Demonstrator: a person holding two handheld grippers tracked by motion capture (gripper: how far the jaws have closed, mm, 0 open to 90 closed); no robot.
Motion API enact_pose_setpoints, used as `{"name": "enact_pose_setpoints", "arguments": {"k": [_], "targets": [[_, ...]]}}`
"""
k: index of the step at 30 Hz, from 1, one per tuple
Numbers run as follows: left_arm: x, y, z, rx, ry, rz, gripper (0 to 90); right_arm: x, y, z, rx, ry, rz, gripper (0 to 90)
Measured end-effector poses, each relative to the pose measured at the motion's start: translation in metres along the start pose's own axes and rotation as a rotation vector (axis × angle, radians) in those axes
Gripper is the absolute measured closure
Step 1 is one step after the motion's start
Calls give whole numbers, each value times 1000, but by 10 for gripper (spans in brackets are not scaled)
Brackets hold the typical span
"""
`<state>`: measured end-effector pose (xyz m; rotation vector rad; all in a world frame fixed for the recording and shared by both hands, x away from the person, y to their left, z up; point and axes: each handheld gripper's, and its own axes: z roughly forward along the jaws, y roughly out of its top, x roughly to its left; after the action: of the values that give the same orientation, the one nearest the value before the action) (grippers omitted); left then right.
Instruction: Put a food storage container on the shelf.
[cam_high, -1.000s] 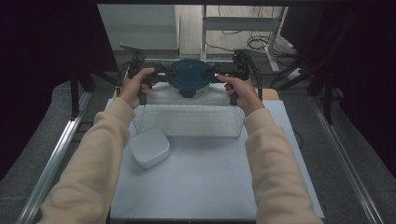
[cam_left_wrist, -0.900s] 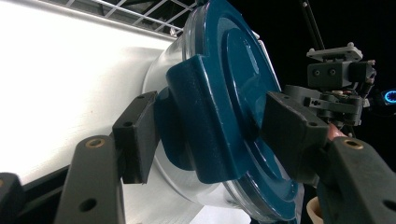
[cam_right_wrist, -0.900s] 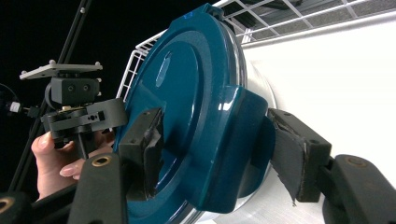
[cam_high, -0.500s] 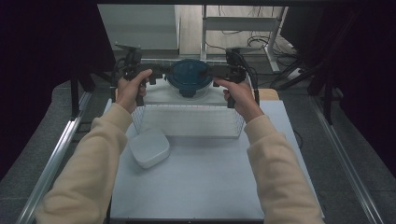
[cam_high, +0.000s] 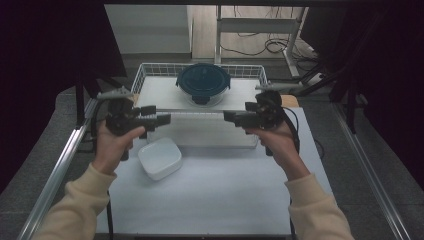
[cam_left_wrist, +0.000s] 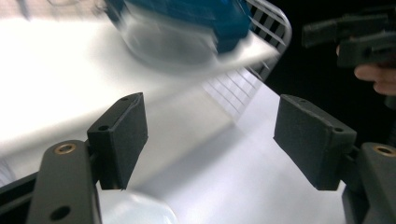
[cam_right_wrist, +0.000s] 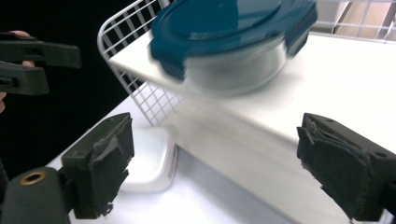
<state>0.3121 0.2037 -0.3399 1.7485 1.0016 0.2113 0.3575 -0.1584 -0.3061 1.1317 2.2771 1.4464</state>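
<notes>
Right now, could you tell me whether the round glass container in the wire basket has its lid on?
Yes, lid on: the teal lid covers the glass container, its side clips folded down over the rim.

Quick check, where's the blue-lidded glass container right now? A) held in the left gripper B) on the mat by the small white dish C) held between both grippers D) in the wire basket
D: the blue-lidded container sits in the wire basket, both grippers' jaws open and empty.

White table (cam_high: 220, 200) bearing a wire basket (cam_high: 145, 75) beyond both grippers' fingertips and a white square dish (cam_high: 160, 158) beside the left gripper's (cam_high: 164, 119) fingers.
</notes>
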Motion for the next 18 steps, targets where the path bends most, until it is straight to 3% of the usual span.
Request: {"name": "enact_pose_setpoints", "arguments": {"k": [1,2,3,5,6,7,8,9,10,11,12,15,16,18], "targets": [[0,0,0,0,0,0,253,0,0,0,0,0,0,123],[-4,-19,-3,9,5,1,256,6,-17,-10,-9,10,-25,141],[-4,-19,-3,9,5,1,256,6,-17,-10,-9,10,-25,141],[-7,-43,-5,22,2,-6,256,9,-34,-18,-18,3,-44,160],[-7,-60,-6,31,12,-13,255,9,-53,-26,-20,4,-44,169],[-7,-60,-6,31,12,-13,257,9,-53,-26,-20,4,-44,169],[-6,-76,-6,43,6,-28,257,9,-72,-30,-16,4,-38,173],[-6,-76,-6,43,6,-28,257,9,-72,-30,-16,4,-38,173],[-6,-86,-5,45,15,-38,261,7,-90,-32,-6,-4,-30,176],[-5,-94,-4,52,25,-40,261,7,-90,-32,-6,-4,-30,176],[-4,-107,-3,67,34,-47,261,5,-110,-33,9,4,-11,182],[-2,-120,-2,81,31,-66,261,2,-128,-31,34,0,0,182],[0,-131,0,94,40,-84,261,-1,-146,-29,50,-7,9,184],[3,-145,4,145,40,-96,263,-4,-159,-27,86,3,13,185]]}}
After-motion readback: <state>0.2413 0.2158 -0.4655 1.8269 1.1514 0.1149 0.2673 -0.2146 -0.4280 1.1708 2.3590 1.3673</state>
